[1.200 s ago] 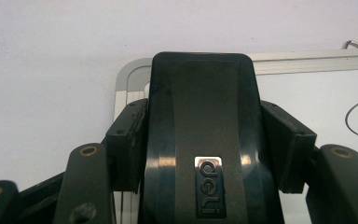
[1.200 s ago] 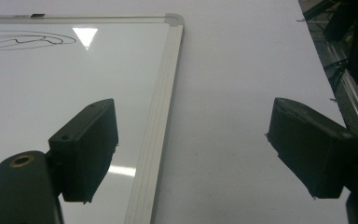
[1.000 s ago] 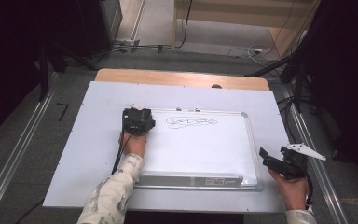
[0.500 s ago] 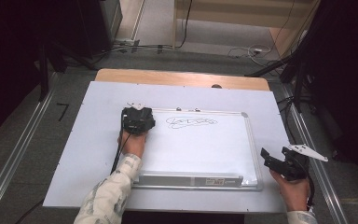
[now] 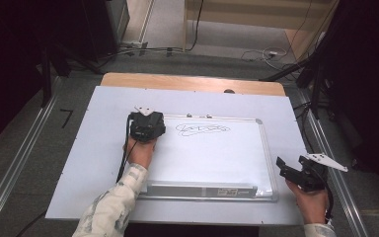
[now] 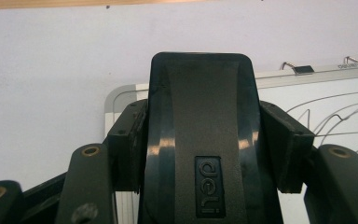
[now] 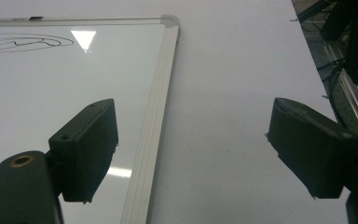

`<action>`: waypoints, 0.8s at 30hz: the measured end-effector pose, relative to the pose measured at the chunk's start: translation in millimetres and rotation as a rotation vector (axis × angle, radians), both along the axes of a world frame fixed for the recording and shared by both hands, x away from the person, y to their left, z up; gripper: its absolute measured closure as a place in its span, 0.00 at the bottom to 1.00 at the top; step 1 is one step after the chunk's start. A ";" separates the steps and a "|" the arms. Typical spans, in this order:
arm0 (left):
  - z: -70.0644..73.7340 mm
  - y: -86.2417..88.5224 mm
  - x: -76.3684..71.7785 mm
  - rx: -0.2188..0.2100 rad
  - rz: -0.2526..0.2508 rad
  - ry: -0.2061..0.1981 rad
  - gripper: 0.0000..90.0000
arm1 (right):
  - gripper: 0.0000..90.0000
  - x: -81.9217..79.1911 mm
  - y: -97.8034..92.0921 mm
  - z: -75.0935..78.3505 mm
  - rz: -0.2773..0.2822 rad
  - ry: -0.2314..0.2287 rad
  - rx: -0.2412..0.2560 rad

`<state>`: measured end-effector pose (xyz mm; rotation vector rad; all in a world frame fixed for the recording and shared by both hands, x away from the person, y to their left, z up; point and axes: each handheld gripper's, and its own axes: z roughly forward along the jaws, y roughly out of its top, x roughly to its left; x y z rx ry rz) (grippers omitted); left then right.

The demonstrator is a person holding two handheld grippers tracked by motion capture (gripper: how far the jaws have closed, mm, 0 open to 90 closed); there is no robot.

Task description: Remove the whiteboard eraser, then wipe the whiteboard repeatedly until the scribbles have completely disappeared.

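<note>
A white-covered counter (image 5: 94, 148) is seen carrying a whiteboard (image 5: 217, 158), near whose upper edge a black scribble (image 5: 202, 129) is drawn. At the board's upper left corner the left gripper (image 5: 146, 126) is held, its fingers (image 6: 126, 144) clenched on a black eraser (image 6: 205, 140) whose lower end is cut off by the frame. The right gripper (image 5: 301, 173) is kept just off the board's lower right corner, fingers (image 7: 86, 147) released wide and empty.
</note>
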<state>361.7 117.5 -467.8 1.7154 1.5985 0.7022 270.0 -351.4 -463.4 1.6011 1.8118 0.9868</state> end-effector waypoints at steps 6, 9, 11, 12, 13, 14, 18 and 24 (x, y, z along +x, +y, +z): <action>2.8 -4.9 -1.3 0.011 -0.007 0.006 0.45 | 0.16 0.5 -0.3 0.1 -0.005 0.001 0.005; 3.0 -4.9 0.1 -0.006 0.000 0.015 0.45 | 0.16 0.4 -0.2 0.0 -0.001 -0.001 0.001; 1.9 -6.5 0.1 0.008 -0.003 0.023 0.45 | 0.16 0.1 -0.3 0.3 -0.004 -0.001 0.005; 1.3 -7.8 0.3 0.004 0.001 0.023 0.45 | 0.16 0.3 -0.3 0.2 -0.005 0.000 0.005; 1.1 -9.1 0.6 -0.002 0.000 0.023 0.45 | 0.16 0.3 -0.3 0.2 -0.005 0.000 0.005; 1.1 -10.9 1.2 -0.001 -0.004 0.028 0.45 | 0.16 0.6 -0.1 0.0 -0.004 -0.001 0.004; 1.1 -20.4 4.5 0.020 -0.018 0.022 0.45 | 0.16 2.3 1.9 -0.4 -0.002 0.002 0.004; -6.3 -31.1 8.2 0.037 -0.049 0.039 0.45 | 0.16 2.9 2.1 -0.7 0.003 0.001 0.002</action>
